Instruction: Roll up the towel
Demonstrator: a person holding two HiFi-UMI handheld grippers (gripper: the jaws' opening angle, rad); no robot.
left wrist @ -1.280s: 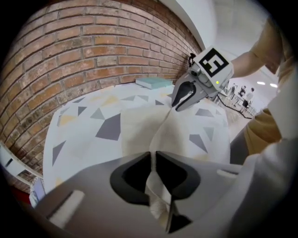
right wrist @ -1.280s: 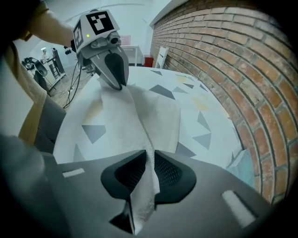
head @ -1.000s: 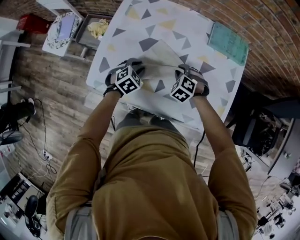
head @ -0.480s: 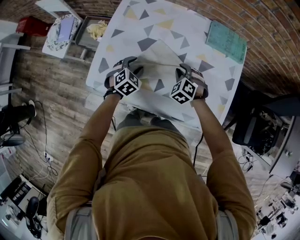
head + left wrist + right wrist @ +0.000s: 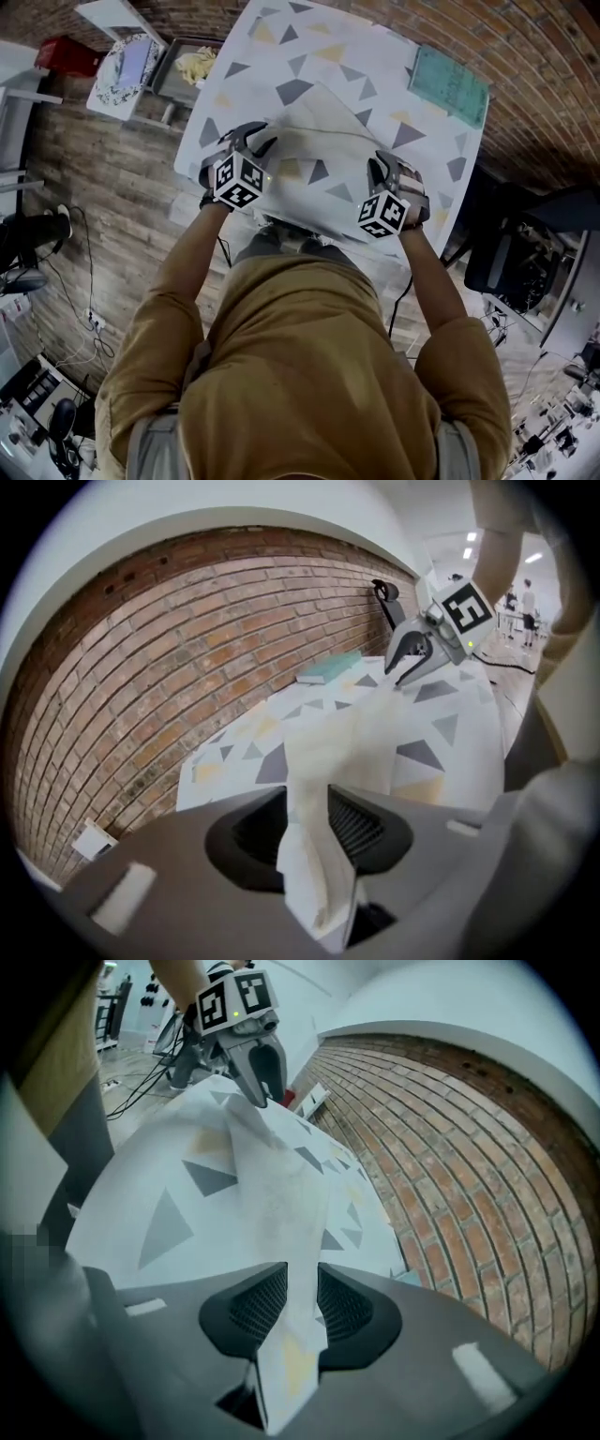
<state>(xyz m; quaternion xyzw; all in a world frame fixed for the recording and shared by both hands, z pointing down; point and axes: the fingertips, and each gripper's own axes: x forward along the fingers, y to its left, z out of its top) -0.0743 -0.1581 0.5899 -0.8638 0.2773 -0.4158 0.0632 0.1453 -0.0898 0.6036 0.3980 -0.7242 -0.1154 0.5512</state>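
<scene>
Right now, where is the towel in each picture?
Head view: the towel lies spread in the upper centre.
Left gripper view: it runs up from bottom centre.
Right gripper view: it runs up from bottom centre.
Shared landmark: the brick wall, top right in head view, left in left gripper view, right in right gripper view.

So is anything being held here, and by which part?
The towel, by its two near corners. The left tongs, jaws just eased wider with cloth between them, grip one; the right tongs pinch the other.
</scene>
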